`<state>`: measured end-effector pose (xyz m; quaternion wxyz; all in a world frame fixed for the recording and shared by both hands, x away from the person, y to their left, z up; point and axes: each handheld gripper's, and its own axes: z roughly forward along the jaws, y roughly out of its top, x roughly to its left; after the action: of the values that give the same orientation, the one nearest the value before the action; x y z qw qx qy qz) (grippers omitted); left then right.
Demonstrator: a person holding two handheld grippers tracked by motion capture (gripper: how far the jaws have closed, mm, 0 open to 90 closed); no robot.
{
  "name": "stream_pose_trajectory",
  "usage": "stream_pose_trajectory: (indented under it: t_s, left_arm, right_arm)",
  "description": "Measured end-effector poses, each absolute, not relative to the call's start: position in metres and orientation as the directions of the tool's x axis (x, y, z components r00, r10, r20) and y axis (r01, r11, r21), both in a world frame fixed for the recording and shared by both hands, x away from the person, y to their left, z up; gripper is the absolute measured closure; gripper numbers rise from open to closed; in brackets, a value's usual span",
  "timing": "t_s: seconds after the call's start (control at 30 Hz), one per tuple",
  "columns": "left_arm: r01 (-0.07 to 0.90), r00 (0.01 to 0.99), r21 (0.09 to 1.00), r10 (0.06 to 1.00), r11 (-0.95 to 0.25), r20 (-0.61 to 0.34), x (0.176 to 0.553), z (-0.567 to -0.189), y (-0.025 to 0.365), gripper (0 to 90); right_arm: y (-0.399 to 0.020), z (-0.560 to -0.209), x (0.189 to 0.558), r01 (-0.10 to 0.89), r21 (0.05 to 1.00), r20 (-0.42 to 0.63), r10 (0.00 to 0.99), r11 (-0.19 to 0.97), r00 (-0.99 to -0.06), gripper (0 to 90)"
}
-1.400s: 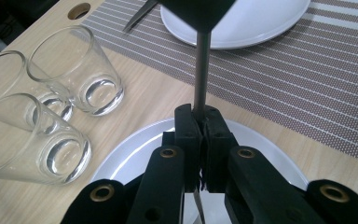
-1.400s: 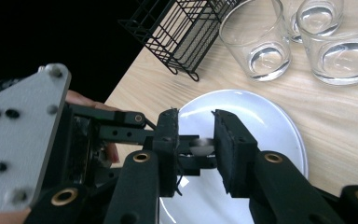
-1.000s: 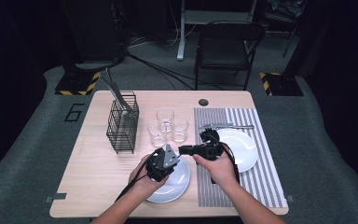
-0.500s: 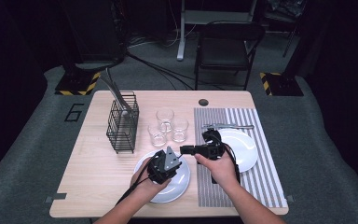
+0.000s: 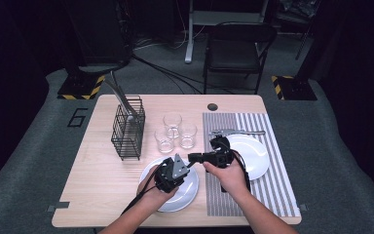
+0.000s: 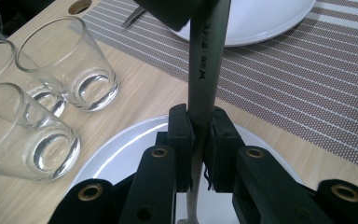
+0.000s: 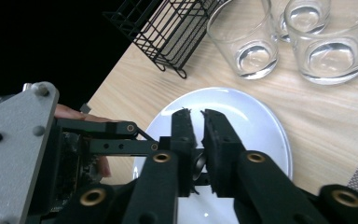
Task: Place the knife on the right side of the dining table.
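The step in hand looks like a pass of one utensil (image 6: 207, 60) from gripper to gripper, above the near plate (image 5: 187, 202) at the table's front edge. It is a flat metal piece with a stamped handle. Which kind it is I cannot tell, as its working end is hidden.

The left gripper (image 6: 198, 135) has its pads (image 6: 182, 135) pressed on both flat sides of the handle, with no gap left. Its jaws have just been closing, with the handle between them. From there the handle runs up and away to the right gripper (image 7: 196, 122), which holds its far part. In the right gripper view the fingertips stand a sliver apart, and a shiny bit of metal is pinched deeper between the jaws. These jaws have also just been closing on it. So both grippers clamp the utensil at once, and it hangs clear of the plate, touching neither table nor mat (image 5: 272, 190).

Next, I judge, one gripper must let go while the other stays firm — not both together, or the piece drops onto the plate. Whichever keeps it then has to carry it past the three glasses (image 5: 174, 130), which stand close by, whether to the rack (image 5: 128, 129) or to the mat beside the far plate (image 5: 253, 156).
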<state>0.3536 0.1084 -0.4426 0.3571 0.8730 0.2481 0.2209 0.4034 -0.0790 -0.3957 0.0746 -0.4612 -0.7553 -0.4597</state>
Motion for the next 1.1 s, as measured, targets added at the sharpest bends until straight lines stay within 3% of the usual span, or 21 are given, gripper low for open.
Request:
stream_pose_trajectory:
  t_s: [0.53,1.1]
  left_arm:
    - [0.287,0.792,0.749,0.588,-0.598,0.166,0.357,-0.440,0.113,80.7]
    - [0.302,0.814,0.742,0.567,-0.599,0.127,0.360,-0.443,0.121,78.3]
  right_arm:
    - [-0.083,-0.395,0.398,0.765,0.624,0.535,0.625,0.161,-0.569,86.9]
    - [-0.094,-0.385,0.398,0.763,0.634,0.559,0.608,0.125,-0.564,87.4]
